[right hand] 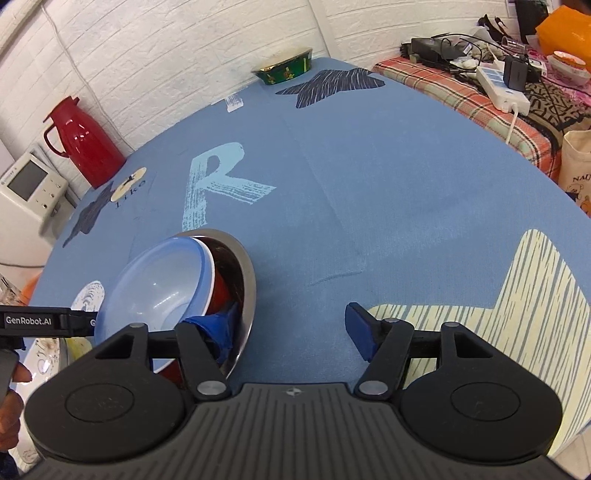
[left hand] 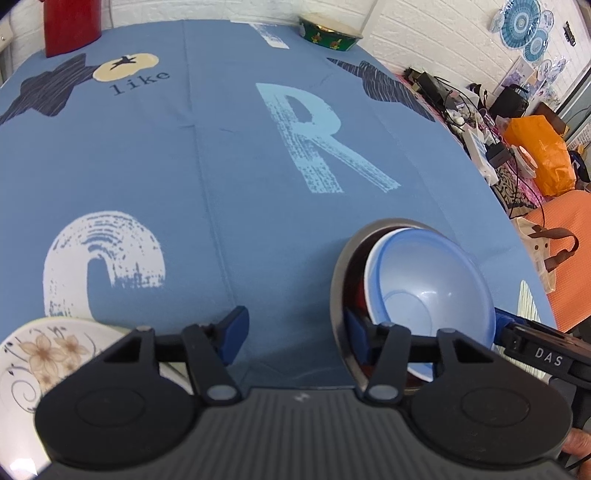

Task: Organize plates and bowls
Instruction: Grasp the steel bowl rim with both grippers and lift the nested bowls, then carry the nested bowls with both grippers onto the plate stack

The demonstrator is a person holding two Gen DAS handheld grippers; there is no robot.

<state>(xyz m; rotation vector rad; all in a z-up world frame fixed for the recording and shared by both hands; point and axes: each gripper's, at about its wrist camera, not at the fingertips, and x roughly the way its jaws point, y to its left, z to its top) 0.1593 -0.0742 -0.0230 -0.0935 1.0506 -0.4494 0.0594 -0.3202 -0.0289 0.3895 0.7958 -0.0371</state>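
Note:
A steel bowl (left hand: 338,280) stands on the blue tablecloth (left hand: 221,155) with a red bowl (left hand: 359,293) in it and a light blue bowl (left hand: 432,284) leaning tilted on top. My left gripper (left hand: 295,332) is open: its right finger is inside the steel rim, its left finger over bare cloth. In the right wrist view the same steel bowl (right hand: 245,284) and blue bowl (right hand: 155,284) sit lower left. My right gripper (right hand: 290,328) is open too, with its left finger inside the steel rim and its right finger well outside. A flowered plate (left hand: 48,354) lies at the near left.
A green patterned bowl (left hand: 330,31) sits at the table's far edge, a red thermos (right hand: 85,144) at the far left corner. Beyond the right edge are a cluttered side table with cables (right hand: 498,81), an orange bag (left hand: 543,147) and an orange mat (left hand: 569,251).

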